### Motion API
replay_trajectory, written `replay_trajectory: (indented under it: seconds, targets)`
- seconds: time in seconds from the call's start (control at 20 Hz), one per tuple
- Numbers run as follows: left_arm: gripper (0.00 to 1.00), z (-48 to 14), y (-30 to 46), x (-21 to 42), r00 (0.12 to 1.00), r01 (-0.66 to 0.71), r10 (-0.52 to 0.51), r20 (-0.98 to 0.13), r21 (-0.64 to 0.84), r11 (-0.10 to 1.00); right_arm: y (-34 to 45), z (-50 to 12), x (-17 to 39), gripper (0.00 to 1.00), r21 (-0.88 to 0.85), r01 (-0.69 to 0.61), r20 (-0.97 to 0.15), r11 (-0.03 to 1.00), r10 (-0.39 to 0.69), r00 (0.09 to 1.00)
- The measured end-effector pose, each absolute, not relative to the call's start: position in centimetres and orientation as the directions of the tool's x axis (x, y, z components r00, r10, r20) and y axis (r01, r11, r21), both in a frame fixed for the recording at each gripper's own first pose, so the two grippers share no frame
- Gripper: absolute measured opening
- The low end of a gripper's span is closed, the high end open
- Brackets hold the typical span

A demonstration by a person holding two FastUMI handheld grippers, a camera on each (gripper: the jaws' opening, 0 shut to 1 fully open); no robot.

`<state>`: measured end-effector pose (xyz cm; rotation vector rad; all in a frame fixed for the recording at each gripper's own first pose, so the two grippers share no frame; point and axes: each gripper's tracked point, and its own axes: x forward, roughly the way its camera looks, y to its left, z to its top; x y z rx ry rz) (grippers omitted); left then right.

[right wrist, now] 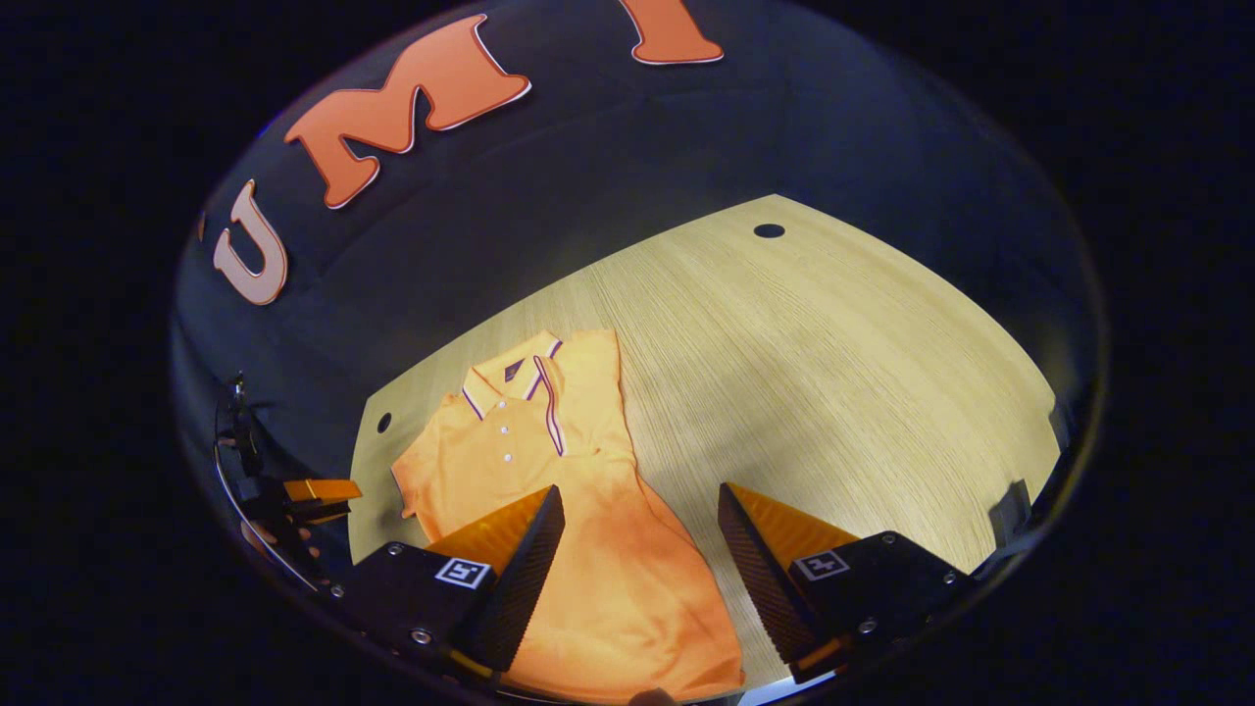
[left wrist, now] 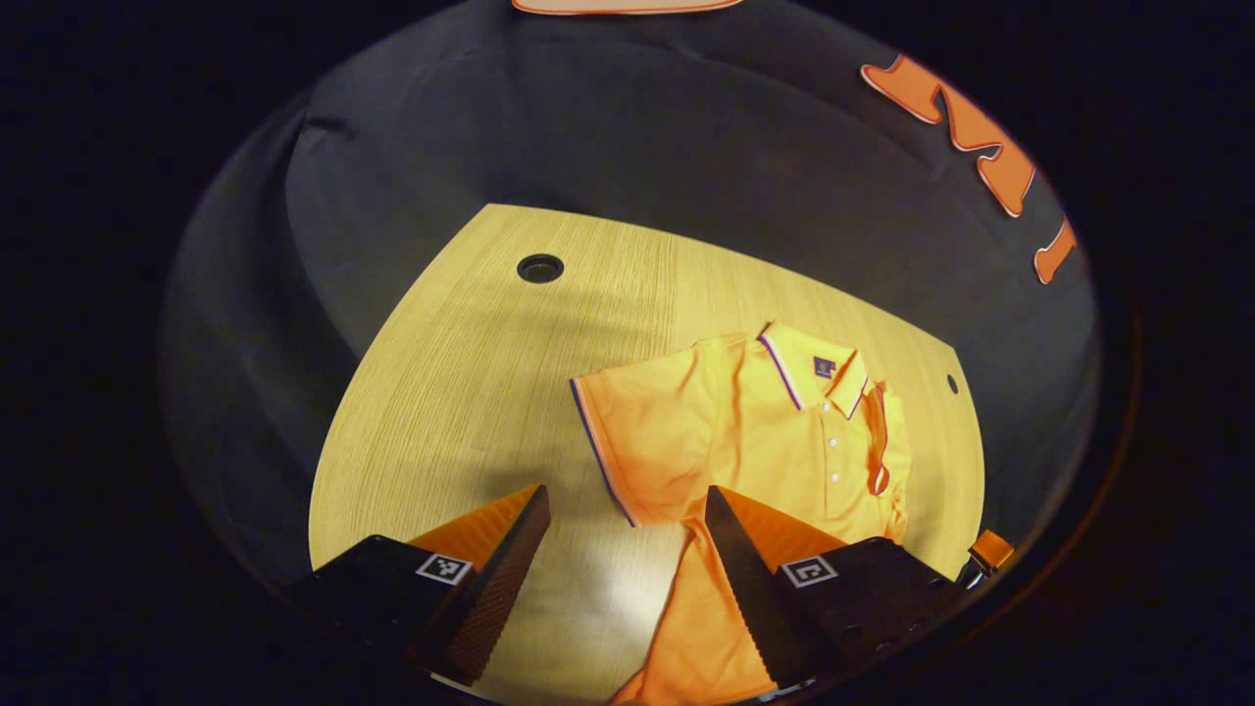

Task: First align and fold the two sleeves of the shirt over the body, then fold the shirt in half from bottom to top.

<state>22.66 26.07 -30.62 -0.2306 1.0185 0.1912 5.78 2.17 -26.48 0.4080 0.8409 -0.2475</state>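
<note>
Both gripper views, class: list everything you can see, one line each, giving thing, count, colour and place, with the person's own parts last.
Polo shirt: one, orange with dark-striped collar and cuff trim, flat on the table; one sleeve folded over the body, the other spread out.
Buttons: three, white, down the placket.
Table: one, light wood, under the shirt.
Holes: two, dark, in the tabletop near its far edge.
Left gripper: one, open, above the spread sleeve.
Right gripper: one, open, above the shirt's lower body.
</note>
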Motion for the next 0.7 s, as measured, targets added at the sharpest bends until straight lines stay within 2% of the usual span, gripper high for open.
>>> replay_trajectory:
  seconds: [0.4,0.65,0.7]
  targets:
    - [0.97,-34.7,27.8,25.9,0.369,-0.313,0.083,-0.926,-0.040,0.949,3.2,-25.8,3.1,0.97,0.230,0.365,-0.732,0.902,-0.088,0.676]
    - [0.93,-37.1,28.2,27.0,0.294,-0.300,0.137,-0.946,0.045,0.953,3.2,-25.2,2.5,0.96,0.188,0.343,-0.708,0.920,-0.115,0.697]
    - [0.90,-37.4,28.2,27.2,0.284,-0.296,0.143,-0.948,0.056,0.954,3.2,-25.4,2.4,0.96,0.192,0.348,-0.711,0.918,-0.114,0.694]
